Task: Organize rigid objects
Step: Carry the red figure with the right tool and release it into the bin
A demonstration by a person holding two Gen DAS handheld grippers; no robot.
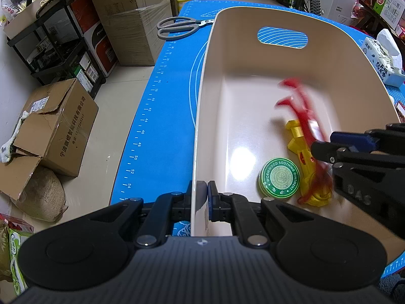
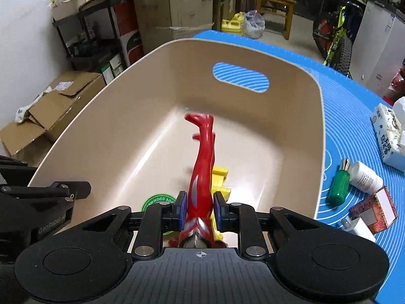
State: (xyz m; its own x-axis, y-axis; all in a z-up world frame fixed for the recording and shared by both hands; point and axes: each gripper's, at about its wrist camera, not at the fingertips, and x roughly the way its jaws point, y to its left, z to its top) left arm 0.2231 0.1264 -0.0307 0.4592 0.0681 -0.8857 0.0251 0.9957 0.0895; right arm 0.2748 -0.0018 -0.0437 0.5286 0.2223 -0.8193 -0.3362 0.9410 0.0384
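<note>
A beige plastic tub [image 1: 202, 101] [image 2: 101, 96] stands on the blue mat [image 1: 157, 126]. My left gripper [image 1: 205, 190] is shut on the tub's near rim, one pad inside the wall and one outside; it also shows at the left edge of the right wrist view [image 2: 50, 190]. Inside lie a yellow toy [image 1: 301, 147] [image 2: 220, 174] and a round green ointment tin [image 1: 279, 177] [image 2: 157, 201]. A red figure [image 1: 301, 106] [image 2: 202, 162], blurred, hangs over them between the jaws of my right gripper [image 2: 200, 202] [image 1: 325, 143]. The pads stand slightly off it.
Grey scissors [image 1: 177, 26] lie on the mat left of the tub. Right of it are a tissue pack [image 2: 389, 134], a green bottle [image 2: 339, 185], a white bottle [image 2: 365, 177], a red box [image 2: 374, 210] and a white charger [image 2: 357, 228]. Cardboard boxes [image 1: 58, 126] sit on the floor.
</note>
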